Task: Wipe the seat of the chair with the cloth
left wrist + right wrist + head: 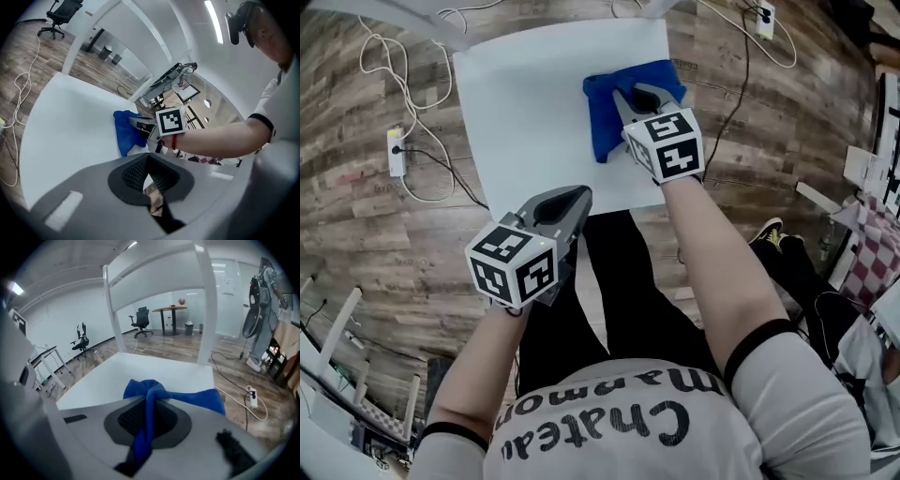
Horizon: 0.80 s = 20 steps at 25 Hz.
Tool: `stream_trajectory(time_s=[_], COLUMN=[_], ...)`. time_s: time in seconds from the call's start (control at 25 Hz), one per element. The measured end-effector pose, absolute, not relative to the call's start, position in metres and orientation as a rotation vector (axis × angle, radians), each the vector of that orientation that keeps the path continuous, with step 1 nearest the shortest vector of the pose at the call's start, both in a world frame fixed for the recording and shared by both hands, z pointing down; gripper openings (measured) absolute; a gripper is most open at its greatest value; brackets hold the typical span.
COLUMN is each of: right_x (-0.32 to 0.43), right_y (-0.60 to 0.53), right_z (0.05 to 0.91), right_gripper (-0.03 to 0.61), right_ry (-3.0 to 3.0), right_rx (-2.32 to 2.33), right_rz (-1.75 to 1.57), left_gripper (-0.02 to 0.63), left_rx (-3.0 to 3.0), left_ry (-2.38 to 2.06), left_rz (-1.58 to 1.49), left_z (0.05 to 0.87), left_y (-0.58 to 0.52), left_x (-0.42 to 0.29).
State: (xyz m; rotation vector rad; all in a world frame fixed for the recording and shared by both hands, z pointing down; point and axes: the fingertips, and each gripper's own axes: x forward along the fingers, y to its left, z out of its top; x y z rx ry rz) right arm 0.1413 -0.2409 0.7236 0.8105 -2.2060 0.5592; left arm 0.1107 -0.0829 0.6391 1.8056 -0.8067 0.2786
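Observation:
A blue cloth (619, 103) lies bunched on the right half of the white chair seat (534, 112). My right gripper (630, 96) is shut on the cloth and presses it to the seat; in the right gripper view a fold of the cloth (147, 399) runs back between the jaws. My left gripper (574, 199) hovers at the seat's near edge, jaws shut with nothing in them. In the left gripper view the cloth (125, 131) and the right gripper (140, 124) lie ahead on the seat (70, 126).
The chair stands on a wood floor with white cables (403, 75) and a power strip (395, 152) to the left. Another cable and plug (763, 21) lie at upper right. The chair's white backrest posts (206, 301) rise beyond the seat.

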Motion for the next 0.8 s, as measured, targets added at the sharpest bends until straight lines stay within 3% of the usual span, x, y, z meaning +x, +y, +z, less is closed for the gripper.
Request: stream_trajectory(time_s=[0.36,0.56,0.8], right_x=[0.244,0.307,0.247], right_y=[-0.264,-0.248,-0.213], right_z=[0.722,0.71,0.635], right_gripper=[0.028,0.028,0.028], right_ry=[-2.121,-2.066,-2.321], right_rx=[1.092,1.415,1.275], right_rz=[0.641,0.913,0.68], left_gripper=[0.006,0.006,0.006], left_rx=[1.823,1.818,1.792], left_ry=[-0.747,-0.782,-0.834], left_rz=[0.34,0.343,0.354], left_z=[0.638,0.627,0.626], left_y=[-0.086,-0.083,-0.075], left_x=[0.15,0.138,0.096])
